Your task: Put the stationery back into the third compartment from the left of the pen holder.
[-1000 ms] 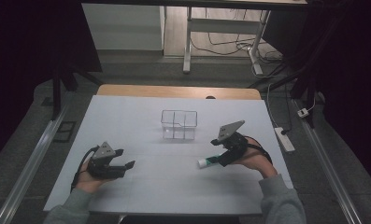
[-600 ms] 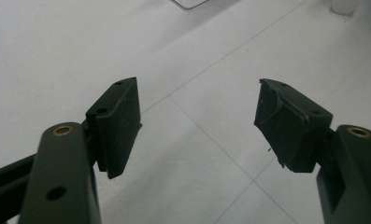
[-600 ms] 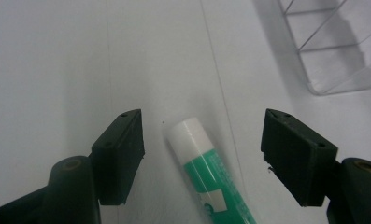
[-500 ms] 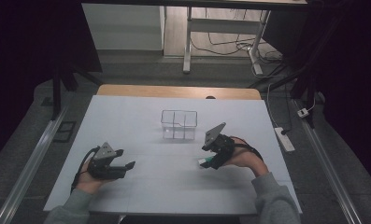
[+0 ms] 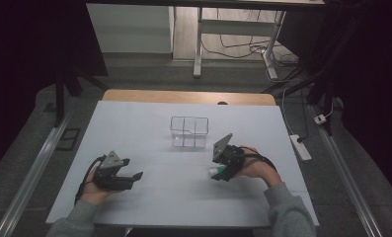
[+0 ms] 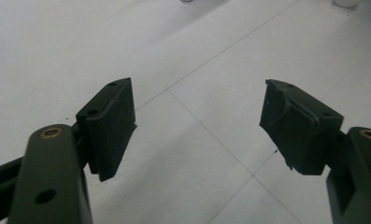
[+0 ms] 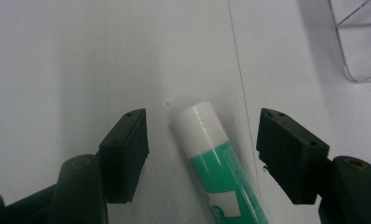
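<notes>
Glossy plastic tube (image 7: 214, 161), clear plastic box (image 5: 189, 132), matt table (image 5: 134, 123)

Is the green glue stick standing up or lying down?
Lying down. The glue stick rests flat on the white table, white cap forward, between the right gripper's open jaws, untouched.

Left gripper (image 5: 134, 176) rests low in the left hand (image 5: 96, 190), jaws spread wide, just been opening, nothing between them. Right gripper (image 5: 217, 174), held by the right hand (image 5: 255, 168), tilts downward with jaws apart, just been closing, pads (image 7: 127, 149) pressing on nothing.
</notes>
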Motion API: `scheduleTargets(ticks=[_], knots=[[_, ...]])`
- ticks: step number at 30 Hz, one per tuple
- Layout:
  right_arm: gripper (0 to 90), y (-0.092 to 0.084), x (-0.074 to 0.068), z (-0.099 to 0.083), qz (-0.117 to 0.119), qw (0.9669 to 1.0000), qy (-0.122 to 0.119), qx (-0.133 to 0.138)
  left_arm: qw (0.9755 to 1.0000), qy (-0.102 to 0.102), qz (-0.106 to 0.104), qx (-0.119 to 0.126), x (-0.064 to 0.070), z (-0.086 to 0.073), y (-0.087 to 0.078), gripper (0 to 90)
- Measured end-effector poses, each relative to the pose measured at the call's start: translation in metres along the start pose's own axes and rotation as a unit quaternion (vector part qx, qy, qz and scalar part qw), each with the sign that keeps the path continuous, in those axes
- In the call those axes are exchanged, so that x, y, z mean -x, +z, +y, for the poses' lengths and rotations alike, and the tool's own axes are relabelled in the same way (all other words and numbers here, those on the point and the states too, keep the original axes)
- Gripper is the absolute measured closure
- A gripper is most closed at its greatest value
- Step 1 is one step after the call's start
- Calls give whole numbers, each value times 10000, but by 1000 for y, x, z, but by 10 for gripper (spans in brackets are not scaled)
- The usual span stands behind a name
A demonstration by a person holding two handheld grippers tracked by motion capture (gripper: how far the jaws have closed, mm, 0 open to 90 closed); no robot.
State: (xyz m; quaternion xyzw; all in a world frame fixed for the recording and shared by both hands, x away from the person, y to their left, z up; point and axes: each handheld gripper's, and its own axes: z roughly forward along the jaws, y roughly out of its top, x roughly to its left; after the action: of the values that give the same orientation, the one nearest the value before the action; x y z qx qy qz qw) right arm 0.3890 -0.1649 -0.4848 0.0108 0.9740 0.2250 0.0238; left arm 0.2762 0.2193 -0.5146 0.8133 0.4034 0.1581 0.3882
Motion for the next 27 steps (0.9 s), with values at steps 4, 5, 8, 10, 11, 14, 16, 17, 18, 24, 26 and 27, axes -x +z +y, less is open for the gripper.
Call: scheduleTargets(ticks=[4, 5, 8, 10, 11, 14, 16, 17, 18, 24, 26, 27], knots=[[347, 5, 0, 0, -38, 9999, -46, -113, 10000, -37, -21, -40, -1, 0, 1, 259], [353, 6, 0, 0, -51, 9999, -54, -140, 10000, -47, -31, -46, -1, -1, 1, 256], [387, 9, 0, -1, -74, 9997, -82, -231, 10000, -65, -8, -46, -1, -1, 1, 241], [415, 11, 0, -1, -70, 9995, -159, -274, 10000, -75, 11, -45, -2, -1, 1, 235], [445, 12, -1, -1, -119, 9992, -208, -311, 10000, -79, 18, -48, -2, -1, 1, 233], [518, 16, -2, -2, -218, 9981, -343, -464, 10000, -73, 15, -55, -2, -1, 1, 232], [538, 15, -2, -2, -192, 9983, -335, -448, 10000, -62, 6, -68, -2, -1, 2, 232], [542, 15, -2, -2, -180, 9983, -336, -448, 10000, -55, -4, -72, -2, -1, 2, 232], [550, 15, -2, -2, -168, 9982, -354, -459, 10000, -47, -8, -71, -1, -1, 2, 232], [641, 15, -3, -2, -72, 9977, -487, -464, 9999, -36, -17, -92, -1, -1, 2, 232], [643, 15, -4, -2, -133, 9978, -501, -422, 9999, -43, -16, -101, -1, -1, 2, 232], [643, 15, -4, -2, -129, 9977, -513, -432, 9999, -44, -16, -106, -1, -1, 2, 232]])
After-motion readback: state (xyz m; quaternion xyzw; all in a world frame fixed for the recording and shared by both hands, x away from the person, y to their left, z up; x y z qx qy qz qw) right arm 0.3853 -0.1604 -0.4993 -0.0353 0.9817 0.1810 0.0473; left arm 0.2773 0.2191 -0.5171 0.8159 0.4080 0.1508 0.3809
